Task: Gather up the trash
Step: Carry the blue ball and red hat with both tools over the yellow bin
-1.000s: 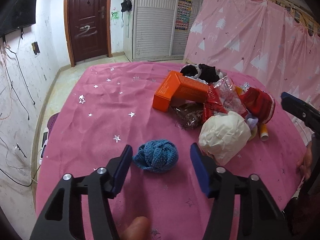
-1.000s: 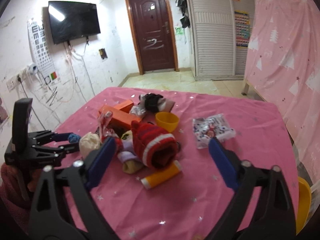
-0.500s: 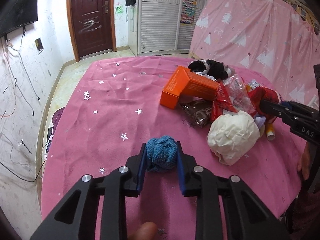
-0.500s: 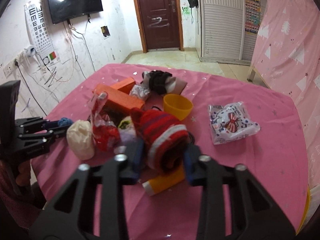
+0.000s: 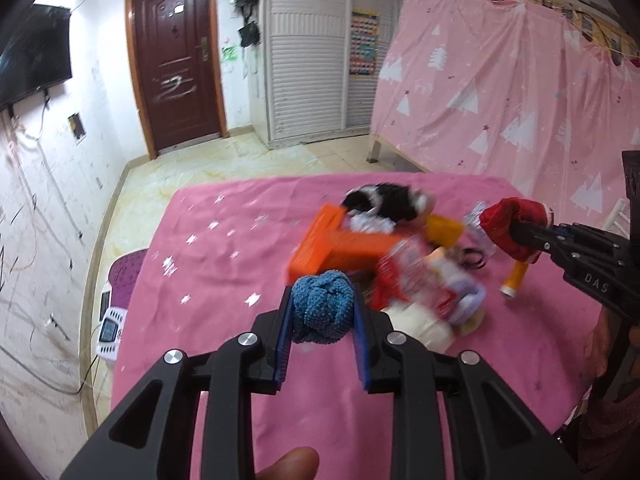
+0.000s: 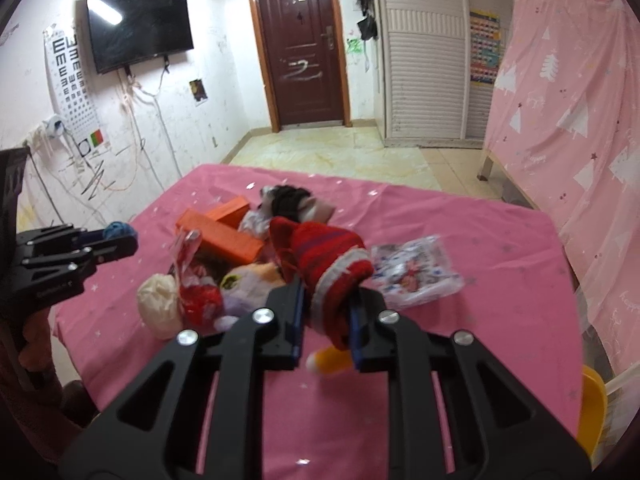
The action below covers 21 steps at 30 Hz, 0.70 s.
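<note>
Now, left wrist view: left gripper (image 5: 322, 309) fills the lower centre of the frame, its blue pads clamped on a blue knitted ball (image 5: 322, 307). Ball is held clear of the pink star-print tablecloth (image 5: 208, 264), at frame centre. Its jaws have just been closing, the ball between them.

Right of centre, blurred, a heap of clutter: orange box (image 5: 340, 251), black-and-white cloth (image 5: 384, 197) behind it, red crinkly wrapper (image 5: 394, 280), white crumpled wad (image 5: 420, 326) partly hidden by the left gripper's right finger.

Right edge of the same frame: right gripper (image 5: 520, 227) reaches in from the right, pinching a red knitted hat (image 5: 505, 224). An orange tube (image 5: 514, 280) lies on the cloth below it.

Right wrist view: right gripper (image 6: 327, 304) at lower centre, jaws drawn together on the hat's (image 6: 324, 256) white-banded cuff; they have just been closing on it. The hat's body slants toward upper left over the heap. The tube (image 6: 330, 360) shows beneath the pads, blurred.

Left of the hat: purple-and-orange plush thing (image 6: 244, 284), red wrapper (image 6: 200, 300), white wad (image 6: 158, 308), orange box (image 6: 224, 236). Printed clear packet (image 6: 416, 268) lies just right of the hat. Left gripper (image 6: 120, 240) enters from the left edge with the blue ball (image 6: 116, 229) at its tip. A yellow rim (image 6: 594, 412) sits at lower right, off the table edge.
</note>
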### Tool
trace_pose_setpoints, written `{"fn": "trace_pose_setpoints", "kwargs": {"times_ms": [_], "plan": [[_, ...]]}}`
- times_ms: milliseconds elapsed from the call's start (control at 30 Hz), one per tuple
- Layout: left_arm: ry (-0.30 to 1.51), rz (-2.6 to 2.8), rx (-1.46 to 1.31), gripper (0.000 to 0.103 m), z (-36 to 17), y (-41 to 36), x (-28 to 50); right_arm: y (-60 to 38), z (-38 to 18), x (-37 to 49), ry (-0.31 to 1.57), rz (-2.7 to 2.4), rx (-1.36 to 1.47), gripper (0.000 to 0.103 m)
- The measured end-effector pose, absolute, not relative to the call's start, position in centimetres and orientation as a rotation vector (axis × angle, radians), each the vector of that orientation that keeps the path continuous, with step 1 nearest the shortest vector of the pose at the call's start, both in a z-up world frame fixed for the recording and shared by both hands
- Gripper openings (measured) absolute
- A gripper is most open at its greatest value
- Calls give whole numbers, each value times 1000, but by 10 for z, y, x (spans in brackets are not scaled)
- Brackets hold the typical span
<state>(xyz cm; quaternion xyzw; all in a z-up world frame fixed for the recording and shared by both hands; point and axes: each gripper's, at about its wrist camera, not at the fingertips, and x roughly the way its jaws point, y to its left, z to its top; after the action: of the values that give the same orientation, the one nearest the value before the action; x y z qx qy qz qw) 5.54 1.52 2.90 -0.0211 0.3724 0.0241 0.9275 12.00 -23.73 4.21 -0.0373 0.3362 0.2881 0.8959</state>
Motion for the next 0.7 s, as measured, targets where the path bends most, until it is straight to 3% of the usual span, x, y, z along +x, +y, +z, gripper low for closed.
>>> {"fn": "trace_pose_setpoints", "kwargs": {"times_ms": [700], "plan": [[777, -150, 37, 21, 48, -84, 108, -315, 21, 149, 775, 480, -10, 17]]}}
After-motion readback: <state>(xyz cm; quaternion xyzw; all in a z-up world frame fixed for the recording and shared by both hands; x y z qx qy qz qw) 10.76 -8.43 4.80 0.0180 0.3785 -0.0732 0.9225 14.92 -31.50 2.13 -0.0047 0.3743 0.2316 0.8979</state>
